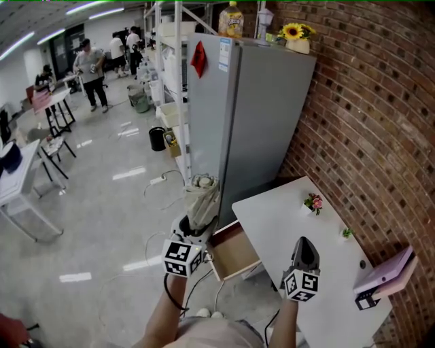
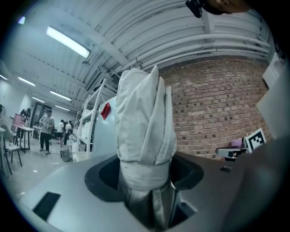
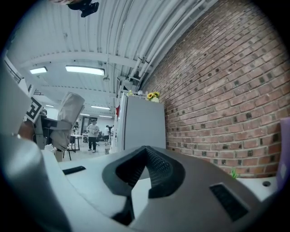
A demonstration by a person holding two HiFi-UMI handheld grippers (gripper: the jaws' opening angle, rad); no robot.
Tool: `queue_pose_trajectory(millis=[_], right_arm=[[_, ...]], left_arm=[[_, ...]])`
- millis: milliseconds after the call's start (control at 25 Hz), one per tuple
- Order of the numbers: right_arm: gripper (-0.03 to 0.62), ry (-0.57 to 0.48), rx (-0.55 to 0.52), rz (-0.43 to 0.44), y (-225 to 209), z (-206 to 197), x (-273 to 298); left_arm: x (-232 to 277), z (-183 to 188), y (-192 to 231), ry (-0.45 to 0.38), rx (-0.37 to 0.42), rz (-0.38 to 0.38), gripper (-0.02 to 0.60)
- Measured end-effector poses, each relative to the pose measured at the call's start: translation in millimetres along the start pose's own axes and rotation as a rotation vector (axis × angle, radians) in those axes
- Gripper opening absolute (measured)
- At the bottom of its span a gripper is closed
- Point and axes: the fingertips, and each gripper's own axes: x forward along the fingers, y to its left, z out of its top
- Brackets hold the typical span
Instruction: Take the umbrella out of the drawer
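The folded beige umbrella (image 1: 202, 200) stands upright in my left gripper (image 1: 197, 228), above and to the left of the open wooden drawer (image 1: 234, 253). In the left gripper view the umbrella (image 2: 145, 131) fills the middle, and the left gripper (image 2: 147, 183) is shut on its lower end. My right gripper (image 1: 304, 246) hovers over the near part of the white table (image 1: 285, 217). Its jaws meet at the tips with nothing between them in the right gripper view, where the right gripper (image 3: 145, 152) points along the brick wall. The umbrella (image 3: 68, 118) shows there at the left.
A tall grey cabinet (image 1: 265, 122) stands beyond the table against the brick wall (image 1: 380, 136), with a sunflower (image 1: 293, 31) and a yellow bottle (image 1: 232, 20) on top. A small flower pot (image 1: 313, 203) and a purple device (image 1: 389, 272) are on the table. People stand far off at the left.
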Motion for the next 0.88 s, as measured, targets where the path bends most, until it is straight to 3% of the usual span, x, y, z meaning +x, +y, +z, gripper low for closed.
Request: queue_pose_trajectory(millis=[880], right_arm=[[0.018, 0.035, 0.002, 0.003, -9, -14, 12]], left_arm=[[17, -10, 2, 0.03, -0.007, 0.013, 0.284]])
